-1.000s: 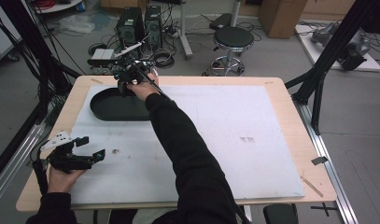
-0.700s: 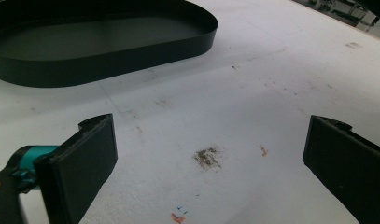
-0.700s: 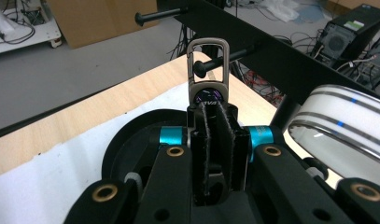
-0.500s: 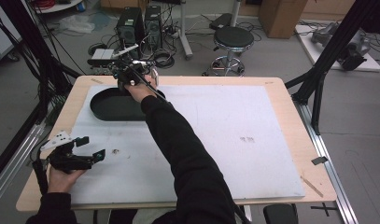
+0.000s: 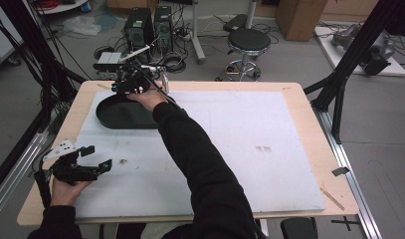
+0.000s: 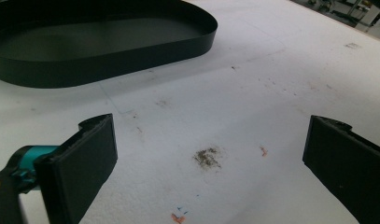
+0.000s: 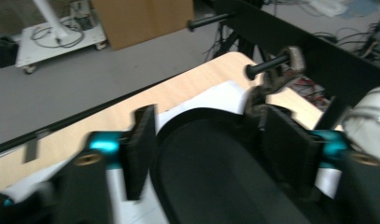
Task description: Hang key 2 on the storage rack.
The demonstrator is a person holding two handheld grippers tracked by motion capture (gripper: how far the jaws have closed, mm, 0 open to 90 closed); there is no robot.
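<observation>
From above, a person in black sleeves works at a table (image 5: pixel 309 124) covered by a white sheet (image 5: pixel 250 149); the right gripper (image 5: pixel 135 82) reaches across to the far left corner, over the far rim of a black oval tray (image 5: pixel 115 117), while the left gripper (image 5: pixel 93 159) rests low near the front left edge, well apart from the tray, its jaws spread wide with nothing between them. Along the left gripper (image 6: pixel 208 154), both jaws frame bare, stained sheet, the tray (image 6: pixel 103 56) lying empty beyond. Along the right gripper (image 7: pixel 206 149), the jaws have just been opening and stand apart above the tray (image 7: pixel 201 177), clamping nothing; a blurred metal clamp (image 7: pixel 276 79) sits at the table edge close to the right-hand jaw.
</observation>
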